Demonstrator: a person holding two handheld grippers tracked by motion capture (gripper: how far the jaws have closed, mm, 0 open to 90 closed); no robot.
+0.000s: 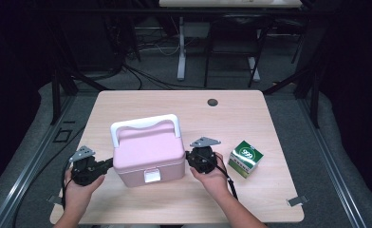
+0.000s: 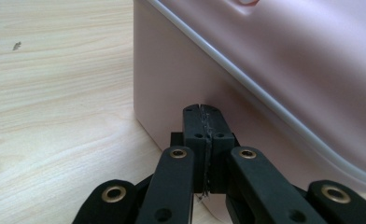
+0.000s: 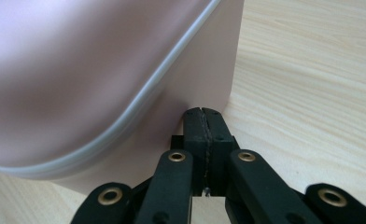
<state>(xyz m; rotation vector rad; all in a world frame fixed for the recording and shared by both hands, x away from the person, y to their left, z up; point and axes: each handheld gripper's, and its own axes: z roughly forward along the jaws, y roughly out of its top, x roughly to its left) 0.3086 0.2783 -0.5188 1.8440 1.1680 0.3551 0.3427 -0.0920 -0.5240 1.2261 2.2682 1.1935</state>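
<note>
A pink box point(image 1: 148, 154) with a white handle point(image 1: 145, 122) and a white front latch point(image 1: 152, 176) stands mid-table. My left gripper point(image 1: 109, 164) points at its left wall, and my right gripper point(image 1: 188, 156) points at its right wall. In the left gripper view the left gripper point(image 2: 203, 108) has both jaws pressed together, tips right at the pink box point(image 2: 265, 60) wall. The right gripper point(image 3: 203, 111) likewise has its jaws closed flat on each other at the pink box point(image 3: 102, 70) lower wall. Nothing sits between either pair of jaws.
A green and white carton point(image 1: 245, 158) sits on the wooden table point(image 1: 174, 102) just right of my right hand. A dark round hole point(image 1: 212, 102) lies near the far edge. Metal clips point(image 1: 297, 201) lie at the near corners.
</note>
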